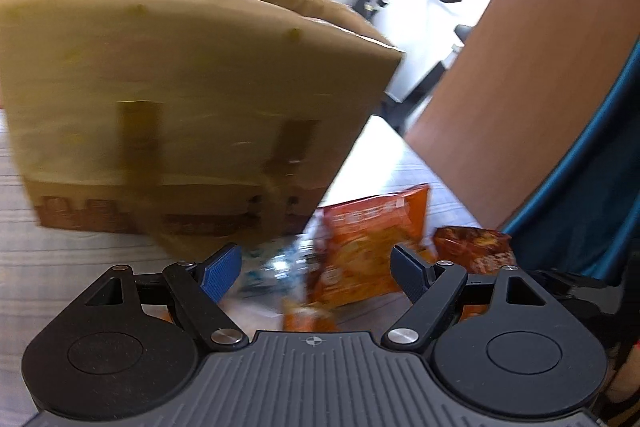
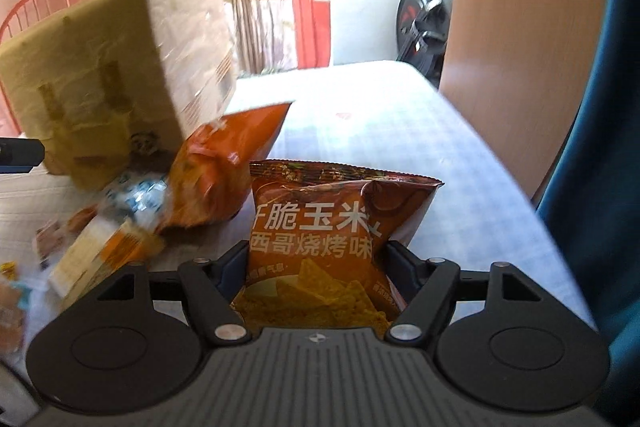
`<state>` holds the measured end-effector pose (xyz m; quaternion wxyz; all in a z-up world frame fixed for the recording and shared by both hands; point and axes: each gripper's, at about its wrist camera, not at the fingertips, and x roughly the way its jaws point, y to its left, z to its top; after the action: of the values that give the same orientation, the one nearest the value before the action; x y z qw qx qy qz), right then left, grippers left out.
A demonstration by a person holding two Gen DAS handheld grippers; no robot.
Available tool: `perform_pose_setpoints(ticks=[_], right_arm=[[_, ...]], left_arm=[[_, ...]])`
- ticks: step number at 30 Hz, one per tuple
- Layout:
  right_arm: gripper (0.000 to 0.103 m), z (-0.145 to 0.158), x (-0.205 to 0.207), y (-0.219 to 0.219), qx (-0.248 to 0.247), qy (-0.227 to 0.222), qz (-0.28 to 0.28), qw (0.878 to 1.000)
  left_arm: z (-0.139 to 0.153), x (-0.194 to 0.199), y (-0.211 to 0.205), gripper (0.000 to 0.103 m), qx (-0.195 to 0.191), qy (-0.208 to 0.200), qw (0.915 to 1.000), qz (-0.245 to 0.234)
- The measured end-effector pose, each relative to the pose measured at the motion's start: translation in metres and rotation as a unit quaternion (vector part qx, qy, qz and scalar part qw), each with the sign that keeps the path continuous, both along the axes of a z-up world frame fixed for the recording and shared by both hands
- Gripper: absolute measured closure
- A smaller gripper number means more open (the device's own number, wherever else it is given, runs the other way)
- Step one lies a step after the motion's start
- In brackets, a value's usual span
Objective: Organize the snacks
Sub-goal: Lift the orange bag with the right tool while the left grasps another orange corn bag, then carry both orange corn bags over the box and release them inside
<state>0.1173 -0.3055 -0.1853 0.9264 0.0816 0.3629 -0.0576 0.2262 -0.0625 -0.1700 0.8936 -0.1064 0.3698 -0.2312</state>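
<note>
A tilted cardboard box [image 2: 116,75] loomed over loose snack packets on the pale tabletop [image 2: 392,123] as the right claw [image 2: 316,267] pinched a corn chip bag [image 2: 320,239] and the left claw [image 1: 316,267] gaped, holding nothing.

Right wrist view: the chip bag [image 2: 320,247] stands upright between the fingers of the right gripper [image 2: 316,259], at the near middle of the table [image 2: 420,131]. Just left of it and a little farther off, a second snack bag [image 2: 224,167] leans, its top corner touching the cardboard box [image 2: 116,79]. The box sits tilted at the far left. Small packets [image 2: 100,251] lie scattered at the near left, in front of the box. Left wrist view: the box [image 1: 192,99] fills the far left, the snack bag [image 1: 368,247] lies right of it, ahead of the left gripper [image 1: 316,267], with the chip bag [image 1: 476,251] farther right.
</note>
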Motion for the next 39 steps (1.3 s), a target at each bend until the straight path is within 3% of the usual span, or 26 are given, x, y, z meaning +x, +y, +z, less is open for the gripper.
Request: perform_pose_setpoints(ticks=[8,16,20,31,37,39], right_arm=[[0.03,0.0,0.01,-0.013,0.001,-0.029,-0.007,1.0],[0.03,-0.01,0.017,-0.019,0.033,-0.032,-0.009,0.999],[0.03,-0.013,0.021,-0.022,0.041,-0.035,-0.011,0.998],[0.03,-0.024,0.022,-0.026,0.055,-0.024,-0.018,0.998],[0.03,-0.028,0.022,-0.027,0.057,-0.019,-0.018,0.998],[0.03,-0.029,0.022,-0.028,0.061,-0.018,-0.019,0.998]], left_arm=[[-0.022,0.041,-0.057,0.018,-0.013,0.022,0.9984,-0.049],[-0.046,0.072,-0.069,0.015,-0.047,0.062,0.9968,-0.018],[-0.056,0.076,-0.076,0.015,-0.036,0.072,0.9965,-0.023],[-0.072,0.079,-0.096,0.007,-0.061,0.093,0.9927,-0.047],[-0.079,0.076,-0.105,0.008,-0.054,0.109,0.9903,-0.067],[-0.078,0.075,-0.105,0.014,-0.057,0.104,0.9902,-0.073]])
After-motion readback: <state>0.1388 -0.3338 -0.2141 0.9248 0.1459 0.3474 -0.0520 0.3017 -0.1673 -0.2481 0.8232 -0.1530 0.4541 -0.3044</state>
